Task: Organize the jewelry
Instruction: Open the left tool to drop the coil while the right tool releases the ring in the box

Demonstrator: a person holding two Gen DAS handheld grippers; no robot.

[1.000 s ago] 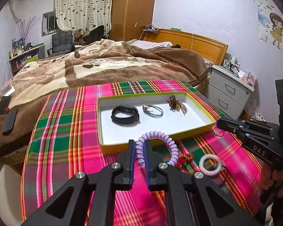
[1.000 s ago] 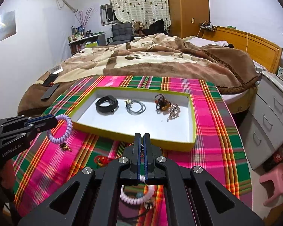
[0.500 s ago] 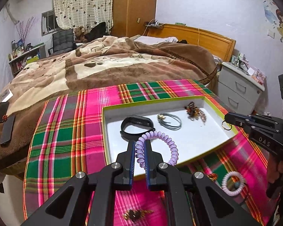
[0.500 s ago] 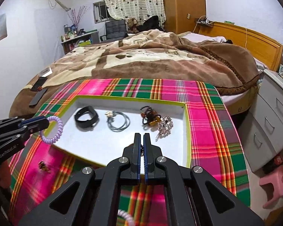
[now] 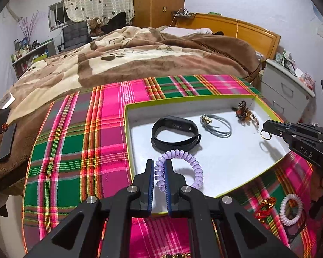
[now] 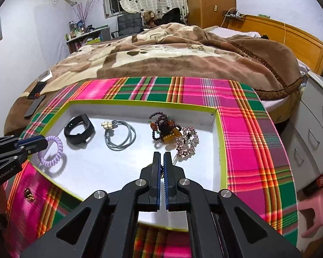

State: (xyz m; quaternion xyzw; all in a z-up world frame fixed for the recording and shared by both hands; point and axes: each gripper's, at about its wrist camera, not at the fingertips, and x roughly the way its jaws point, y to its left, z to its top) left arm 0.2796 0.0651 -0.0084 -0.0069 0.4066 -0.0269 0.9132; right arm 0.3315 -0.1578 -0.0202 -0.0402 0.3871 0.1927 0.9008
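Bedroom worktop under pink-and-green plaid cloth (image 5: 79,150), centre frame, carrying 1 shallow white cardboard tray with yellow-green rim (image 6: 219,142). Tray holds: 1 black wristband (image 6: 79,132), 1 grey elastic hair tie (image 6: 121,138), 1 dark beaded bracelet (image 6: 164,126). Left tongs (image 5: 159,172) pinching 1 lilac spiral hair coil (image 5: 183,165) over tray's near-left corner. Right tongs (image 6: 162,165) pressed together on 1 small gold ring (image 5: 265,134), above tray's right side. Lower right on cloth: 1 pale spiral coil (image 5: 290,209).
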